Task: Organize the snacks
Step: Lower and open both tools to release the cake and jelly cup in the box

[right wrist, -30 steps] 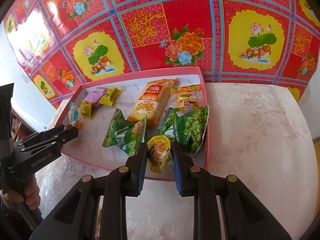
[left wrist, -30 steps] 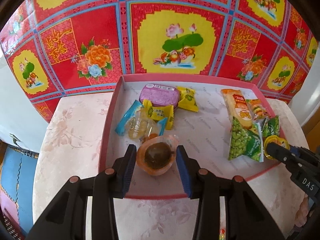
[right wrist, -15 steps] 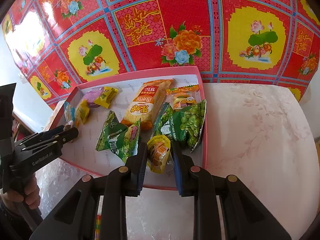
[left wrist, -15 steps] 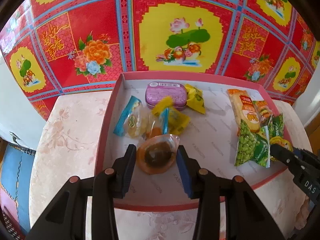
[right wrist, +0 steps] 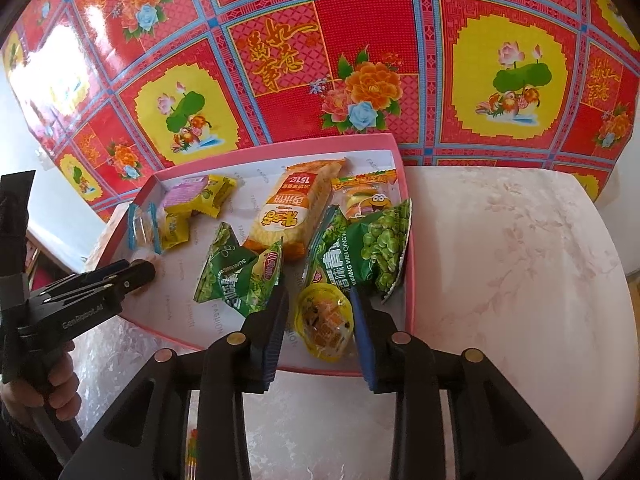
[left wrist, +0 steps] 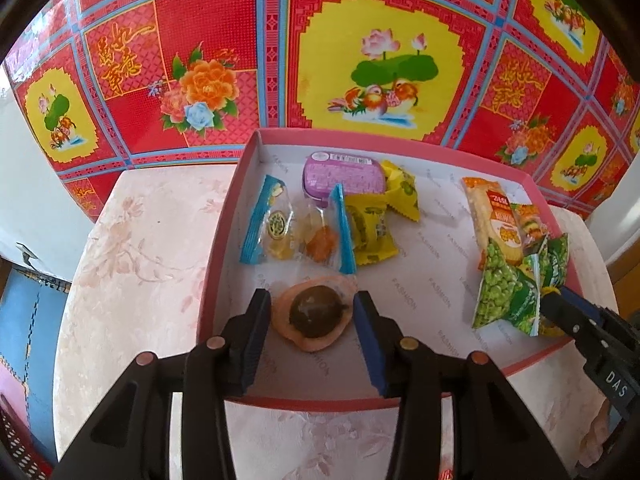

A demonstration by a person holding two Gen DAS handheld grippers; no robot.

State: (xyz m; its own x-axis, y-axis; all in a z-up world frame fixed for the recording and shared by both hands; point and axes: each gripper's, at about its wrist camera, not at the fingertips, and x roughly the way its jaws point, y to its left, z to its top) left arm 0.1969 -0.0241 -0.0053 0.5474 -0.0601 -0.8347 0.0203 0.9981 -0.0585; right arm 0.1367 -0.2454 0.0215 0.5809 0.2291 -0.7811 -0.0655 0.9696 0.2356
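Observation:
A pink tray [left wrist: 216, 280] holds the snacks. My left gripper [left wrist: 310, 295] is at the tray's near left. Its pads still touch an orange cup with a dark centre [left wrist: 314, 316] that rests on the tray floor, and its jaws are starting to open. My right gripper [right wrist: 318, 289] is at the near right corner with its jaws opening. A yellow jelly cup [right wrist: 324, 322] lies between them, with a gap on its left side. Green pea packs [right wrist: 376, 248] and a rice cracker pack [right wrist: 292, 212] lie just beyond.
A purple tin [left wrist: 344, 174], yellow candies [left wrist: 370, 228] and blue-edged clear packets [left wrist: 276, 228] lie at the tray's far left. The tray [right wrist: 410, 280] sits on a pale floral table [right wrist: 520, 260] against a red patterned wall. A hand [right wrist: 60, 384] grips the left gripper [right wrist: 140, 270].
The right jaws have widened and the yellow cup has come free onto the tray floor. The orange cup has settled lower between the left jaws, which spread slightly.

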